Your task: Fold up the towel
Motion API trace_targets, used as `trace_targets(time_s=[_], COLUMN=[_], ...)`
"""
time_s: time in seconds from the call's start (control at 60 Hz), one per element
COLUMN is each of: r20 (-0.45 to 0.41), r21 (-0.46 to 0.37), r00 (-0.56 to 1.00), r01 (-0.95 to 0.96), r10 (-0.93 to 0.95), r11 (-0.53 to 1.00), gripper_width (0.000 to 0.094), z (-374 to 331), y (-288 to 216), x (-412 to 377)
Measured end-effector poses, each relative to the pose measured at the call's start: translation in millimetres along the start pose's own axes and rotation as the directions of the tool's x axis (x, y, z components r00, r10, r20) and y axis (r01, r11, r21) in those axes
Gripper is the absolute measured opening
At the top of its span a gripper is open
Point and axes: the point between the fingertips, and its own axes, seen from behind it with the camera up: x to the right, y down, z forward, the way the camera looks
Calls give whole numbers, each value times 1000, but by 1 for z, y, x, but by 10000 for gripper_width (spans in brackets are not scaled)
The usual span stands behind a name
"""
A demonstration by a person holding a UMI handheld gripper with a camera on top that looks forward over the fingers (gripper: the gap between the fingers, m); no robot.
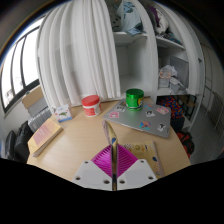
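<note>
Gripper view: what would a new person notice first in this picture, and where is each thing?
The gripper is nearest, its fingers closed together with a pink pad showing. Beyond them on the wooden table stand a red container and a green container, side by side but apart. Behind those hangs a white curtain.

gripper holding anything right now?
No: the gripper fingers are closed together with nothing between them, above the bare wooden table.
</note>
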Motion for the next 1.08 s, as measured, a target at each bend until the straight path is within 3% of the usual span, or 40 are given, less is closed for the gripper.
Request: trace_targets(time_s=[0.117,0.283,0.333,0.433,0.483,0.65,0.7,1.083], r20=[-44,-116,-89,-84,-100,-90,-77,-80], r21=[-41,-170,-121,-144,-163,-157,-168,-116], r00=[999,993,996,996,995,996,997,978], r01=[-26,-18,-23,-27,-25,-4,-2,-202], r10=[24,-1,12,14,8,-10,-11,193], r11=[999,985,992,989,986,988,986,973], gripper_width=[36,40,40,62,150,735,852,838], z=[11,35,40,37,33,5,-9,-119], y=[13,68,62,64,65,55,57,48], x=[45,100,100,101,105,114,116,139])
